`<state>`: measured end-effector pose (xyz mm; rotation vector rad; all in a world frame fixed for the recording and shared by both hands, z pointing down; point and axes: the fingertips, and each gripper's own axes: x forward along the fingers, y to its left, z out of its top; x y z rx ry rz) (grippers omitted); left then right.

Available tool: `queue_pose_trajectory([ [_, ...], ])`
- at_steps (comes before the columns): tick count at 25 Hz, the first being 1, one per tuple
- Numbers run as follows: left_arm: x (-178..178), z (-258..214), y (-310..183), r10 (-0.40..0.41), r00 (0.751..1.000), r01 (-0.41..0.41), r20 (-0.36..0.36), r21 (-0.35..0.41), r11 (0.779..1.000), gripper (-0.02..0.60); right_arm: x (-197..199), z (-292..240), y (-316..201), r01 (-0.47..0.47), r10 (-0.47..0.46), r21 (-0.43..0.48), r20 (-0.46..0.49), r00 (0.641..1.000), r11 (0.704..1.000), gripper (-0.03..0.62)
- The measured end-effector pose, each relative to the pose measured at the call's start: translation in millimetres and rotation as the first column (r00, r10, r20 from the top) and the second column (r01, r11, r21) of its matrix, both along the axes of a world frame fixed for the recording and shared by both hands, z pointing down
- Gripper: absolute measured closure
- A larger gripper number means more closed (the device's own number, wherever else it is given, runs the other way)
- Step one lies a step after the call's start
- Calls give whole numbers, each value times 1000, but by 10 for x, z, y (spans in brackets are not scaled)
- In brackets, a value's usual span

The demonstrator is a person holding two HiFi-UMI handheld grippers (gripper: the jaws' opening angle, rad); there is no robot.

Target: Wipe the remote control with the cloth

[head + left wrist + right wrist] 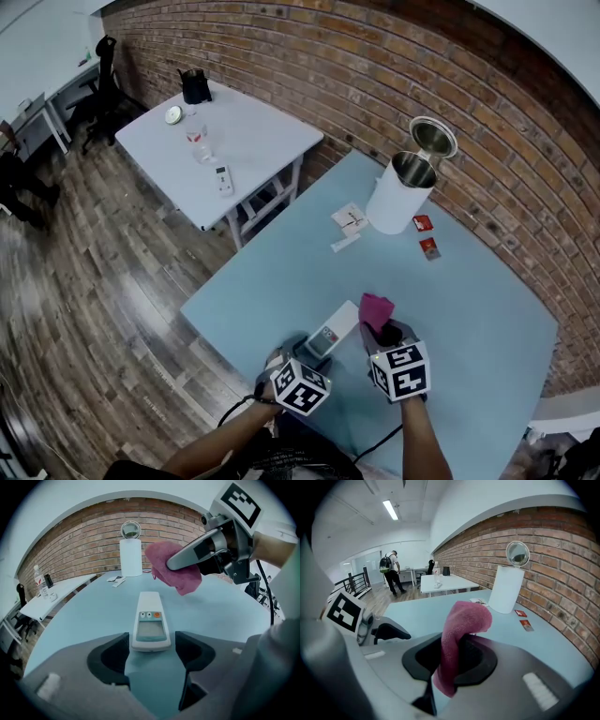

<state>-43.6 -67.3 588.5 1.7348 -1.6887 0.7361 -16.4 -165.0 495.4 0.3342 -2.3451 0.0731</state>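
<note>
Pink cloth (461, 620) in right claw (455, 654); remote (150, 625) between spread left claw (151, 642)

Looks down on a blue surface (487, 309) set against a brick wall (375, 84). Holds the left tongs (314, 349) at the near end of a white remote (335, 328), flat on that surface close to its near edge. Grips a pink cloth (376, 310) in the right tongs (386, 336), just right of the remote, sticking out past the tips. Farther back: a white can (394, 202) with open lid (433, 136), a white card (350, 218) and two red packets (423, 223) beside it. Beyond, on wood floor (94, 281): a white surface (253, 141) with a bottle (199, 141), a second remote (223, 179) and a black pot (195, 86).
</note>
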Motion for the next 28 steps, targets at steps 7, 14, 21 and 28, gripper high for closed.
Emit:
queue_pose_trajectory([
  [7,4,84,-31,6,1000,-6,-3,-34,999,264,-210,310,-315,70,-64,83,-81,995,994,526],
  [14,-4,98,-28,-4,999,2,-33,-40,999,267,-469,539,-315,207,-192,102,-136,972,973,526],
  [21,10,102,-19,25,999,-27,-39,-58,998,289,-538,665,-166,313,-298,62,-179,938,948,526],
  [28,4,108,-7,76,996,-79,-47,-64,995,298,-509,660,-15,362,-346,36,-221,912,931,526],
])
